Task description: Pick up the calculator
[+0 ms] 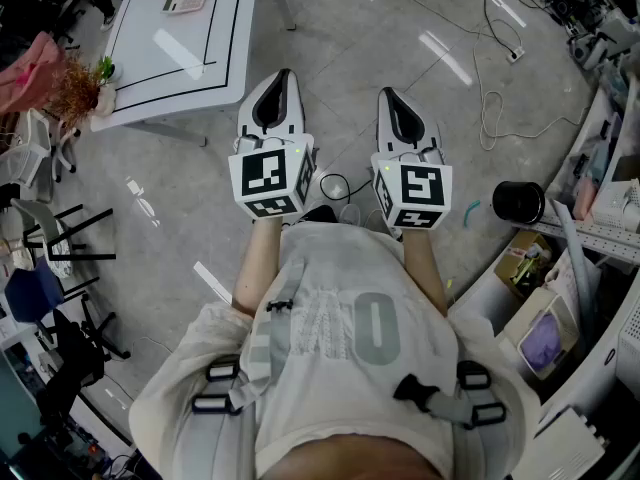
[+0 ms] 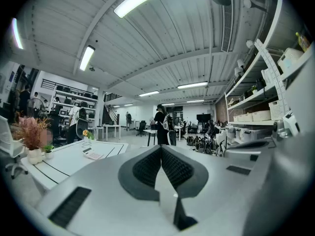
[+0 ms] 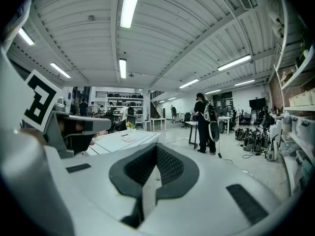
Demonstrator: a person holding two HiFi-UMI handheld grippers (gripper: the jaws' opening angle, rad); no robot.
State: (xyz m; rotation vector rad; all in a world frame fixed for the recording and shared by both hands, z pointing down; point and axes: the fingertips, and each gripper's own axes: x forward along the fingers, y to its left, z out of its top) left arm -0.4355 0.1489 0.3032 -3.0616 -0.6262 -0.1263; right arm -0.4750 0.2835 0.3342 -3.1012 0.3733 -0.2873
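Observation:
The calculator (image 1: 186, 0) lies on a white table (image 1: 215, 63) at the upper left of the head view, well away from both grippers. In the left gripper view, the calculator (image 2: 93, 156) is a small pale slab on the table (image 2: 59, 163), off to the left. In the right gripper view, the calculator (image 3: 129, 138) is tiny and distant. My left gripper (image 1: 283, 74) (image 2: 161, 149) is held level over the floor, shut on nothing. Beside it, my right gripper (image 1: 389, 94) (image 3: 156, 147) also has its jaws together, with nothing between them.
A pink potted plant (image 1: 75, 83) stands at the table's near corner. Chairs (image 1: 45, 238) stand at the left. A black bin (image 1: 517, 201), boxes and shelving crowd the right, and cables (image 1: 490, 98) trail across the floor. A person (image 2: 161, 124) stands far ahead.

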